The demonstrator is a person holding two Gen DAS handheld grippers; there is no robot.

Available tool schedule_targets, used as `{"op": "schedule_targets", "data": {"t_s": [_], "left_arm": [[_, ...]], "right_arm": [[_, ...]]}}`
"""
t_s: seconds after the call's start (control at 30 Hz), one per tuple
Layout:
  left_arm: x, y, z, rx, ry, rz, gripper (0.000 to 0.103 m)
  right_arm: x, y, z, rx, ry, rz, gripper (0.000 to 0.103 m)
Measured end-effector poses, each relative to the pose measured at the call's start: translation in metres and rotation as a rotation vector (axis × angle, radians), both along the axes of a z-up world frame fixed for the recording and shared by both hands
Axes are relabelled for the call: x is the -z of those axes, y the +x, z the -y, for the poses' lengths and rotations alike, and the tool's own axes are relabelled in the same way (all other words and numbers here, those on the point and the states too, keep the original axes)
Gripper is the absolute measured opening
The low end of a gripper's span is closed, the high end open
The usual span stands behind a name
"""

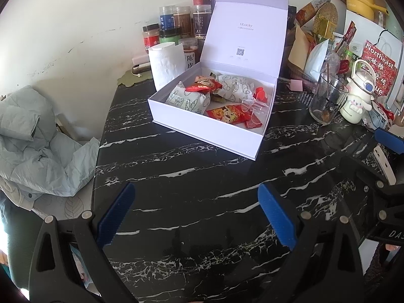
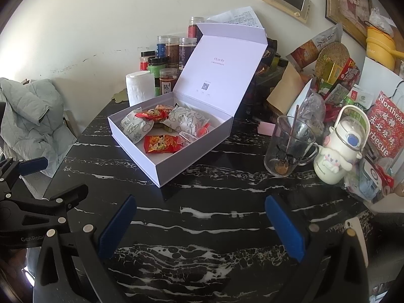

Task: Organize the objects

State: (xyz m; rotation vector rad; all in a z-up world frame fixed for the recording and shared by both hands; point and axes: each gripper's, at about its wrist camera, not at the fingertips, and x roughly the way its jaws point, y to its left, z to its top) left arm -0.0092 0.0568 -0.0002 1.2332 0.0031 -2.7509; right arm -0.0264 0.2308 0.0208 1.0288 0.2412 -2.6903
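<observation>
A white gift box (image 1: pixel 202 133) with its lid standing open sits on the black marble table (image 1: pixel 192 197). Inside lie white patterned snack packs (image 1: pixel 233 87), red snack packets (image 1: pixel 227 115) and a clear plastic piece (image 1: pixel 252 107). The box also shows in the right wrist view (image 2: pixel 141 156) with the same snacks (image 2: pixel 161 144). My left gripper (image 1: pixel 197 217) is open and empty, held over bare table in front of the box. My right gripper (image 2: pixel 202 224) is open and empty, also in front of the box.
Spice jars (image 1: pixel 181 22) and a paper roll (image 1: pixel 165 63) stand behind the box. A glass mug with a stick (image 2: pixel 287 146), a white cartoon bottle (image 2: pixel 338 146) and piled snack bags (image 2: pixel 328 75) crowd the right. A pale green jacket (image 1: pixel 32 139) lies on a chair at left.
</observation>
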Motion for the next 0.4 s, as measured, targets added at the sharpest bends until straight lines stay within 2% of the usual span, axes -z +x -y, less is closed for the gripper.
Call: {"op": "schedule_targets", "data": {"t_s": [0.4], "left_arm": [[0.0011,0.0019,-0.0023,0.011,-0.022,-0.012,0.098]], "right_arm": [[0.0091,-0.0061,-0.0010,0.011,-0.004,0.032,0.103]]}}
